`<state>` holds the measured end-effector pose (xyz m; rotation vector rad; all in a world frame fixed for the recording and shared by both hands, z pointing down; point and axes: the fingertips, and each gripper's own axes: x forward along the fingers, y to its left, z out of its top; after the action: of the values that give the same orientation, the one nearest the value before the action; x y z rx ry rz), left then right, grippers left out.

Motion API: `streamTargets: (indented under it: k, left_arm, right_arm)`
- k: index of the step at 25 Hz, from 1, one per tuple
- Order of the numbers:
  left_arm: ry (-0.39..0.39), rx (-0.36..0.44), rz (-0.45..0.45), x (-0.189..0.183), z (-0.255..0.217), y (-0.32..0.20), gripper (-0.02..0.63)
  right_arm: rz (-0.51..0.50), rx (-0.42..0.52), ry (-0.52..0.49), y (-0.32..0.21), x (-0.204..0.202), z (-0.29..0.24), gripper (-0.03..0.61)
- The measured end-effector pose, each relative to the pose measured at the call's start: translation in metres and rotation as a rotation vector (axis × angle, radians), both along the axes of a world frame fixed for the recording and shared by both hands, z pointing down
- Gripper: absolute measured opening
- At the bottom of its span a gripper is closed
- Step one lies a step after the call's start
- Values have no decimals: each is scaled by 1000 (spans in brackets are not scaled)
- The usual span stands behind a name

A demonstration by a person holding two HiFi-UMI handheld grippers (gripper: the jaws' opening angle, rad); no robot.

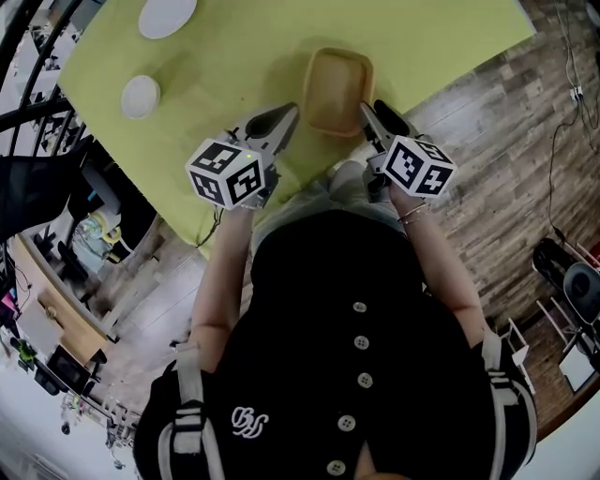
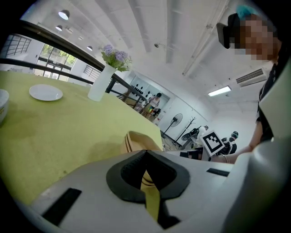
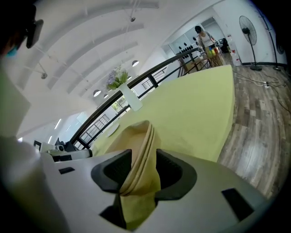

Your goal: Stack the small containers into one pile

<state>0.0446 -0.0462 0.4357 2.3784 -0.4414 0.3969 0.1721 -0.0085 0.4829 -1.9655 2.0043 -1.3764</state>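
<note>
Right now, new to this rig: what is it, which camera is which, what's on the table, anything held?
No robot: a person holds a two-jaw gripper in each hand. One picture is from a head camera looking down; the other two cameras ride on the grippers, looking along their jaws. On the green tablecloth sit a white plate, a white bowl and a stack of tan containers. The left gripper is shut at the stack's edge; whether it pinches the rim is unclear. The right gripper is open, the stack's rim between its jaws.
</note>
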Motion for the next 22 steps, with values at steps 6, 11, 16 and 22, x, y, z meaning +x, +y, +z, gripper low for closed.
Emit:
streamTargets:
  k: [6,11,16,22]
  left_arm:
    - [19,57,8,7,-25,-2,11]
    - [-1,132,3,8,-40,-9,11]
    - [25,179,-9,6,-54,-12,11]
    - [23,217,-17,3,-62,-14,11]
  right_arm:
    - [-72,65,3,-11,1,-21,176]
    - [-214,154,19,-26,-4,-54,103]
    - [-370,230,67,-42,-16,-78,83]
    - [-553,276,71,-50,-45,-100,71]
